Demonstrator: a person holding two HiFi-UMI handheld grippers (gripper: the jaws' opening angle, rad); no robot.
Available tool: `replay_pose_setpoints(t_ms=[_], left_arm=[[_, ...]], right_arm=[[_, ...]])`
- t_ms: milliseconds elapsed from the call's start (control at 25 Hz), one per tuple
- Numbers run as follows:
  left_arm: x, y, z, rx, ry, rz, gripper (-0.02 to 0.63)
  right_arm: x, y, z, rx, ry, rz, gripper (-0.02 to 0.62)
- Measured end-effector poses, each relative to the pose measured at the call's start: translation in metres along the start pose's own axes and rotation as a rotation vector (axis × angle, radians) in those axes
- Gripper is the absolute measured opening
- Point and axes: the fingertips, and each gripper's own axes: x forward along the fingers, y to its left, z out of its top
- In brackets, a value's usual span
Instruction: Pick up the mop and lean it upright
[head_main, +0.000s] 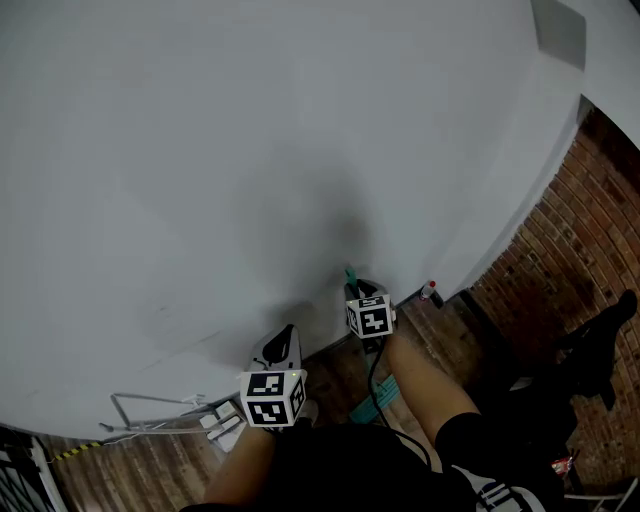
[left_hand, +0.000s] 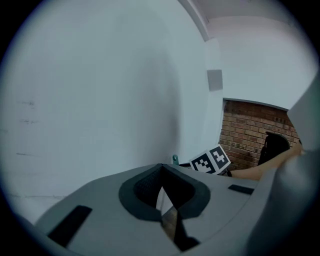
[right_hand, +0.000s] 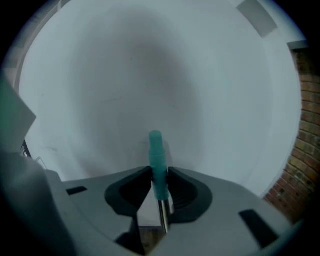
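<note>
My right gripper (head_main: 362, 292) (right_hand: 160, 172) is shut on the mop handle (right_hand: 157, 155), which stands nearly upright close to the white wall (head_main: 250, 150). The handle has a teal grip end (head_main: 351, 277) that pokes up above the jaws and a metal pole (right_hand: 162, 215) below it. On the wooden floor between the person's arms lies the teal mop head (head_main: 375, 402). Lower and to the left, my left gripper (head_main: 283, 345) (left_hand: 160, 167) is shut with nothing in it, its pads meeting at the tip. The right gripper's marker cube (left_hand: 211, 160) shows in the left gripper view.
A brick wall (head_main: 580, 230) meets the white wall at the right. A dark bag (head_main: 600, 340) sits by the bricks. A small red-capped bottle (head_main: 430, 292) stands at the wall's foot. A wire frame (head_main: 150, 410) lies on the floor at lower left.
</note>
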Motion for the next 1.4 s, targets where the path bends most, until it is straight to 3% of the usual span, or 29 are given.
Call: replay_pose_setpoints(t_ms=[400,560,720,880,1000,1160,1400], left_arm=[[-0.012,0.021,-0.002,-0.013,-0.014,0.043,-0.003],[-0.006,0.017,0.0,-0.009,-0.012,0.029,-0.003],[0.004,0.012,0.001,-0.003,-0.008,0.001,-0.003],[0.014,0.006,0.004,-0.001,-0.007,-0.029,-0.003],[0.022,-0.001,0.005,0.003,-0.003,-0.058,-0.003],[0.031,-0.012,0.006,0.012,0.002,-0.102,-0.003],[0.044,-0.034,0.013,0.025,-0.007,-0.17,-0.003]], right_arm=[[0.025,0.011,0.001,-0.02,0.035,0.004,0.114],[0.024,0.01,0.002,-0.016,-0.002,0.034,0.118],[0.015,0.009,0.012,0.012,-0.064,0.065,0.162],[-0.004,0.001,0.02,0.034,-0.113,0.046,0.166],[-0.026,-0.008,0.021,0.032,-0.134,0.011,0.023],[-0.059,-0.014,0.029,0.03,-0.173,-0.044,0.014],[-0.124,-0.013,0.049,0.13,-0.264,-0.076,0.012]])
